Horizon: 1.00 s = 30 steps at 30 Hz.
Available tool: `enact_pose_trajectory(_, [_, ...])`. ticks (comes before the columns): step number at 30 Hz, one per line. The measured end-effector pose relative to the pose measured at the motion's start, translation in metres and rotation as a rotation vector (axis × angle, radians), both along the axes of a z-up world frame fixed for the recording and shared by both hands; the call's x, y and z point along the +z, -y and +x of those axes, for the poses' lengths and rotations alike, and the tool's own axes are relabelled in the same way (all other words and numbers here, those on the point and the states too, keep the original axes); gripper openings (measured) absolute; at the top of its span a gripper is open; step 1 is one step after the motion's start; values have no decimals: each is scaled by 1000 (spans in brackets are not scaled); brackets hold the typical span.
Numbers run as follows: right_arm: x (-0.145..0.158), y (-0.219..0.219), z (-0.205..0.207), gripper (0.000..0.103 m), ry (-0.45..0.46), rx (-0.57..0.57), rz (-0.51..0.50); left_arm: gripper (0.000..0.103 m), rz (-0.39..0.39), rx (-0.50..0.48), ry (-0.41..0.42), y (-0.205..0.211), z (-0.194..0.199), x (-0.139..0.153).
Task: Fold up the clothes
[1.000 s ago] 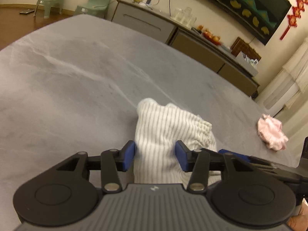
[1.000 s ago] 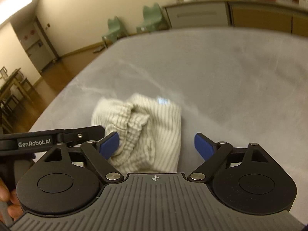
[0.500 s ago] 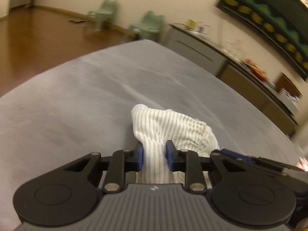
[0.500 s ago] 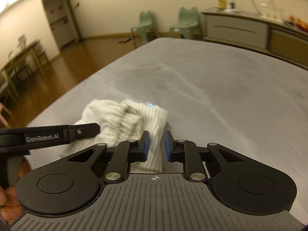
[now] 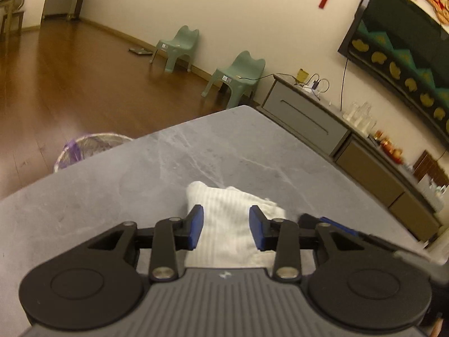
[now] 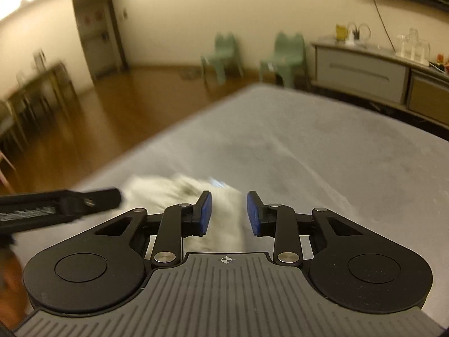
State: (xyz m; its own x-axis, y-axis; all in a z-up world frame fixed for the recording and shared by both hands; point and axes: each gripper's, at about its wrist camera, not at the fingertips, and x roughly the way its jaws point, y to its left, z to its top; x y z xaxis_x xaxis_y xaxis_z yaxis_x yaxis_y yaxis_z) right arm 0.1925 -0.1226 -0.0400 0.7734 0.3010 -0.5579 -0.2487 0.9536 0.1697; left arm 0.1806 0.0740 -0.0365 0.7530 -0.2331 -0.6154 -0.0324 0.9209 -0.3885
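From the left wrist camera, the white ribbed knit garment (image 5: 233, 224), bunched into a compact bundle, lies on the grey marbled stone bench (image 5: 196, 154) straight ahead of the left claw (image 5: 226, 227) and runs back under it, its long axis roughly along the line the claw points. The blue pads (image 5: 195, 227) stand either side of the cloth with a gap showing, and the jaws are opening, so the cloth sits between them ungripped. This claw tilts down toward the bench. From the right wrist camera, which is smeared, the same bundle lies ahead and slightly left of the right claw (image 6: 228, 213); its jaws are opening too, with only the bundle's right edge between them, apparently unpinched. The left claw's black arm reaches in from the left, over the bundle's far side.
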Motion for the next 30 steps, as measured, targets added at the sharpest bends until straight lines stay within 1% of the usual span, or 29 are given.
enact_pose_trajectory(2, [-5,-14,-3,31,-21,53,-18,31,-40,-2,-43,1,-1,-4])
enact_pose_trajectory(3, [-12,-22,-2,30,-38,70,-58,31,-44,-6,-74,1,1,-10])
enact_pose_trajectory(4, [-21,-30,1,30,-62,85,-103,32,-49,-16,-103,1,3,-17])
enact_pose_trajectory(5, [-30,-34,5,30,-90,91,-131,38,-61,-10,-119,-1,4,-22])
enact_pose_trajectory(6, [-36,-35,5,30,-83,91,-136,38,-68,-7,-132,-3,5,-27])
enact_pose_trajectory(8, [-36,-36,2,30,-70,116,-159,38,-47,-2,-127,-7,6,-28])
enact_pose_trajectory(10, [-27,-35,5,30,-94,121,-168,34,-13,7,-115,-6,3,-25])
enact_pose_trajectory(14, [-4,-29,20,33,-49,75,-124,34,62,-7,-77,0,-7,-19])
enact_pose_trajectory(16, [-10,-35,32,33,-78,91,-138,34,94,-21,-61,4,-12,-15])
enact_pose_trajectory(18, [-23,-41,37,40,-97,119,-180,34,119,-31,-50,7,-16,-13])
enact_pose_trajectory(19, [-23,-40,39,41,-92,128,-190,34,130,-38,-44,9,-17,-12])
enact_pose_trajectory(20, [-20,-37,39,45,-99,124,-188,34,138,-45,-42,11,-19,-11])
enact_pose_trajectory(22, [-10,-23,30,58,-97,86,-160,34,141,-66,-51,15,-22,-12])
enact_pose_trajectory(23, [-5,-15,24,73,-95,66,-148,34,142,-78,-58,17,-23,-13])
enact_pose_trajectory(24, [-3,-7,14,84,-88,49,-145,34,140,-92,-70,20,-24,-14])
enact_pose_trajectory(27, [-7,13,-20,85,-91,34,-173,34,153,-134,-85,30,-30,-17])
enact_pose_trajectory(30, [-14,27,-51,85,-129,16,-212,34,184,-157,-72,39,-38,-16])
